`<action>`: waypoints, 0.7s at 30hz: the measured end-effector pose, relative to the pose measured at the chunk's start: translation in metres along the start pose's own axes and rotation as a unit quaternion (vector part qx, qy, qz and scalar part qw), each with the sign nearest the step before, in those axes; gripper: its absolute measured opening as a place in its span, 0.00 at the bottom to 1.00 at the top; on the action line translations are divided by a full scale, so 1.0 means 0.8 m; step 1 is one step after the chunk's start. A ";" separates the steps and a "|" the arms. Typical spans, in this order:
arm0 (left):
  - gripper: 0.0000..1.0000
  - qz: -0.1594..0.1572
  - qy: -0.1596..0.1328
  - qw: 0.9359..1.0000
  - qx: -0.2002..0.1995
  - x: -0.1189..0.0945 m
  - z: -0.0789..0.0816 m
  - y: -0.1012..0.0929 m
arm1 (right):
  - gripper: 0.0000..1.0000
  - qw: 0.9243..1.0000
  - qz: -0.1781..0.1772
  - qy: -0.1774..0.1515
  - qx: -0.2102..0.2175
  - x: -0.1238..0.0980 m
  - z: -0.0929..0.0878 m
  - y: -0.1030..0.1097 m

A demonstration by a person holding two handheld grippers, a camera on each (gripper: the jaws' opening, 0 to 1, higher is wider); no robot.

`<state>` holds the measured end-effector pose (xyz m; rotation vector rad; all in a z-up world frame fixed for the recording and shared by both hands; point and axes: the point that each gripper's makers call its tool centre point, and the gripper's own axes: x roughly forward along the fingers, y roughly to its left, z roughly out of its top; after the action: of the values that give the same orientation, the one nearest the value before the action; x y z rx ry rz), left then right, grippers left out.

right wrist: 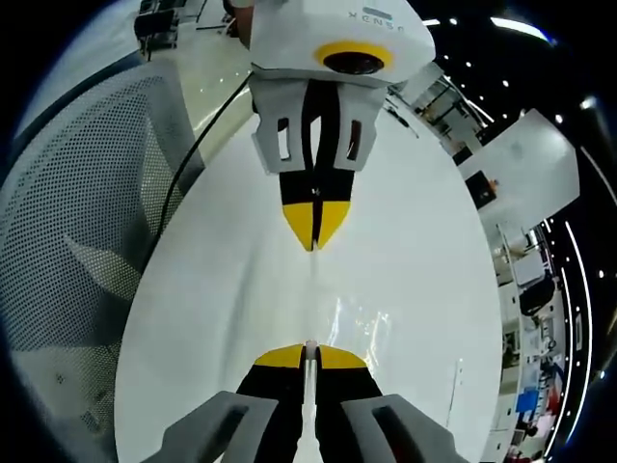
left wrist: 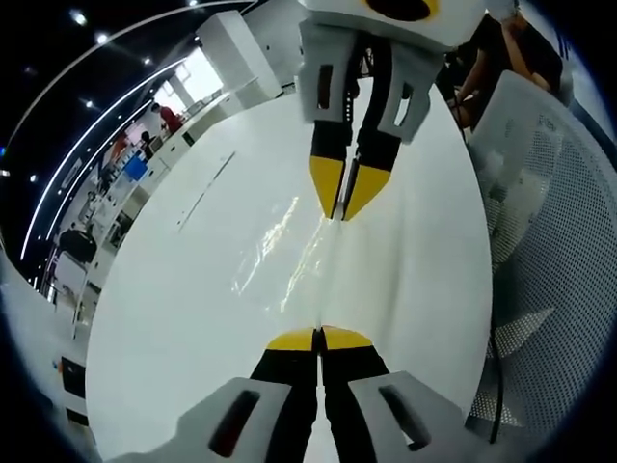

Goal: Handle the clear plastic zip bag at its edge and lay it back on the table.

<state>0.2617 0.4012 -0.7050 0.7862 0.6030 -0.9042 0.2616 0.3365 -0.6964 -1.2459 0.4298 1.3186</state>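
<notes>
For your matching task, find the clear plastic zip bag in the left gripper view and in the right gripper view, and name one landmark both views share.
Left gripper view: the clear plastic zip bag spans the centre, stretched between the left gripper below and the right gripper above, over the white table.
Right gripper view: the bag is in the centre, between the right gripper below and the left gripper above.
Shared landmark: the grey mesh chair.
</notes>
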 end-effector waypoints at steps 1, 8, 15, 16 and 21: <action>0.00 0.000 0.000 1.000 0.000 0.000 0.000 0.000 | 0.00 1.000 0.000 0.000 0.000 0.000 0.000 0.000; 0.00 0.003 0.004 1.000 -0.005 -0.003 -0.004 0.002 | 0.00 1.000 0.000 0.004 0.000 0.000 -0.003 0.001; 0.00 0.003 0.008 1.000 -0.007 -0.007 -0.008 0.001 | 0.00 1.000 0.001 0.008 0.001 -0.001 -0.007 0.001; 0.00 0.003 0.009 1.000 -0.007 -0.008 -0.009 0.001 | 0.00 1.000 0.001 0.009 0.001 -0.002 -0.008 0.001; 0.00 0.005 0.014 1.000 -0.010 -0.009 -0.016 0.003 | 0.00 1.000 0.001 0.014 0.003 -0.003 -0.014 0.001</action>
<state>0.2584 0.4157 -0.7059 0.7849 0.6304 -0.8779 0.2645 0.3258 -0.6991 -1.2606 0.4537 1.3014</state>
